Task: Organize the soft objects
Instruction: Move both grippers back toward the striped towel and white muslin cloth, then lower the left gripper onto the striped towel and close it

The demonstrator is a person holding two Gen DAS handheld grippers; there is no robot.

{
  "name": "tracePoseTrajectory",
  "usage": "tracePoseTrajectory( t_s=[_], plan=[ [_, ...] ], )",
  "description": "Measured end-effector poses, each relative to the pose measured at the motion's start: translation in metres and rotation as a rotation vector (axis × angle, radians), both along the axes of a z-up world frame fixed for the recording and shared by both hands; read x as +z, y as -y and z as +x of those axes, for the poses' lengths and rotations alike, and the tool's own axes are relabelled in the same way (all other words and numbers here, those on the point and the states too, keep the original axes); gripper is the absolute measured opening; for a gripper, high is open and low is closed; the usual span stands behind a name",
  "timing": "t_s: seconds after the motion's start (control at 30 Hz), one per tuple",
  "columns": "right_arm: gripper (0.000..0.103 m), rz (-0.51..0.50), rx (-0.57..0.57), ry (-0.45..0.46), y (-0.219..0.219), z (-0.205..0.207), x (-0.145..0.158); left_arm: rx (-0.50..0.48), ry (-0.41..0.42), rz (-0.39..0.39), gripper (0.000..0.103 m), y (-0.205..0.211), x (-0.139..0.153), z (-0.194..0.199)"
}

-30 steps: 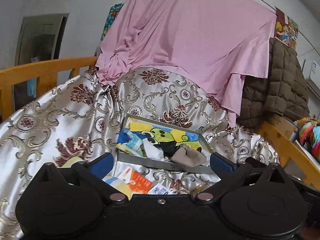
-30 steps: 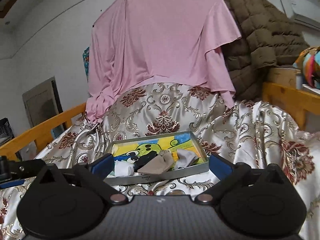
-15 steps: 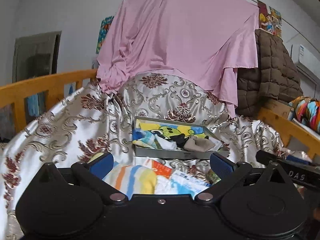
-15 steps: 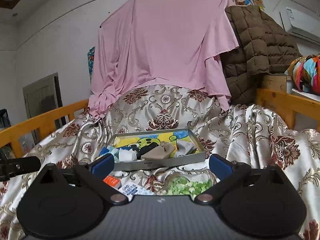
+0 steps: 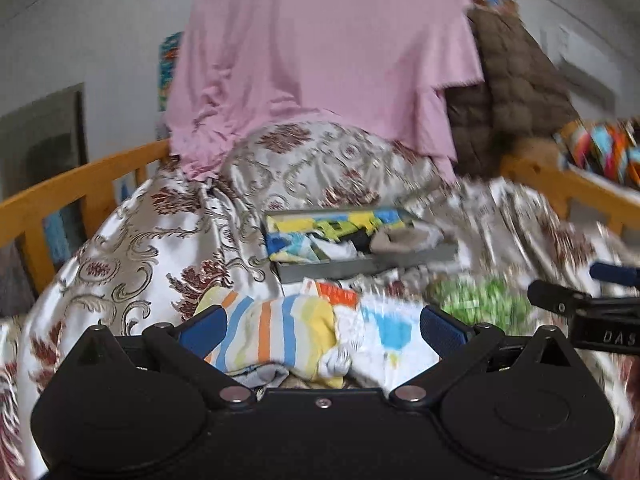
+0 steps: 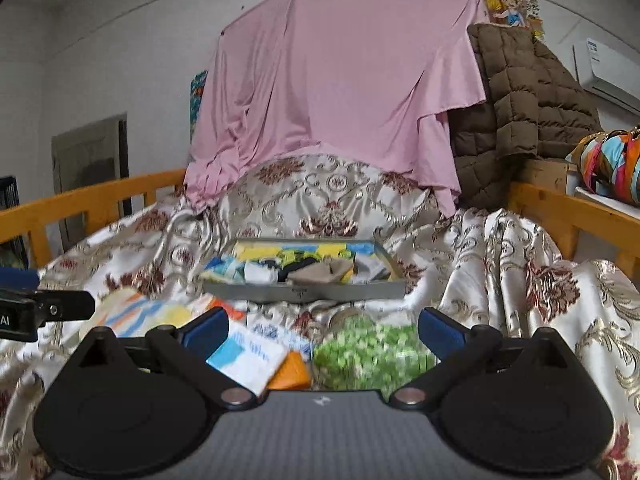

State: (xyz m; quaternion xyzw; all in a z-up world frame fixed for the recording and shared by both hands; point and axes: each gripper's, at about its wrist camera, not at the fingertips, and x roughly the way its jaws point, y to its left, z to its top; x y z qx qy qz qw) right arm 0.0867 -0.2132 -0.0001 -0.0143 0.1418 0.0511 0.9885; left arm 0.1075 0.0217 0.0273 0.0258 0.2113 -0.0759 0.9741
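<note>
- Striped sock [image 5: 272, 332] is seen low in the centre of the left wrist view, lying between the parted blue pads of the left gripper [image 5: 322, 326]; whether either pad touches the cloth cannot be told.
- Left jaws are held wide apart, with nothing clamped.
- Step in hand is judged to be a pick of this sock for transfer to the grey tray [image 5: 332, 268], which lies just above it in the frame and already holds several small cloth pieces.
- For a sound grasp, the gripper should be lowered until both pads flank the thickest fold, then closed over bunched fabric so that a single thin layer is not pinched.
- White cloth with a blue patch [image 5: 392, 332] overlaps the sock's right end; it could be lifted together with the sock if the closure is not centred left of it.
- Left wrist view is motion-blurred on the right side, so detail there is uncertain.
- Right gripper [image 6: 323, 330] is seen at lower centre of its own view, jaws likewise spread wide and empty, above a green patterned item [image 6: 368, 352] and flat printed packets [image 6: 248, 356].
- Both tools are pointed forward and slightly downward toward the tray [image 6: 304, 292]; each tool's tip shows at the other view's edge, so they are judged side by side.
- Patterned satin bedcover [image 6: 520, 264] underlies everything; it is slippery-looking, so snagging it should be avoided.
</note>
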Motion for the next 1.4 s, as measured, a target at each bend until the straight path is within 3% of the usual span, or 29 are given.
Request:
tracePoseTrajectory(
  t_s=[0.2,0.33,0.5,0.77,1.13,1.4],
  plan=[
    [0.103,-0.102,0.009,-0.073,-0.022,-0.010,-0.017,-0.091,-0.029,0.082,0.102,-0.001,-0.012,-0.006],
    [0.103,-0.171,0.058,-0.111,-0.041,-0.016,-0.031,-0.100,-0.083,0.103,0.102,-0.007,-0.028,-0.009],
    [0.103,-0.233,0.120,-0.109,-0.057,-0.018,-0.039,-0.030,-0.143,0.099,0.102,-0.017,-0.032,0.000],
    [0.103,-0.234,0.173,-0.108,-0.066,-0.011,-0.043,0.092,-0.241,0.064,0.102,-0.031,-0.037,0.015],
    [0.103,-0.281,0.203,-0.057,-0.075,-0.009,-0.049,0.145,-0.224,0.053,0.102,-0.031,-0.032,0.022],
    [0.103,-0.294,0.248,-0.068,-0.081,-0.003,-0.054,0.147,-0.225,0.011,0.102,-0.033,-0.032,0.030]
  ],
)
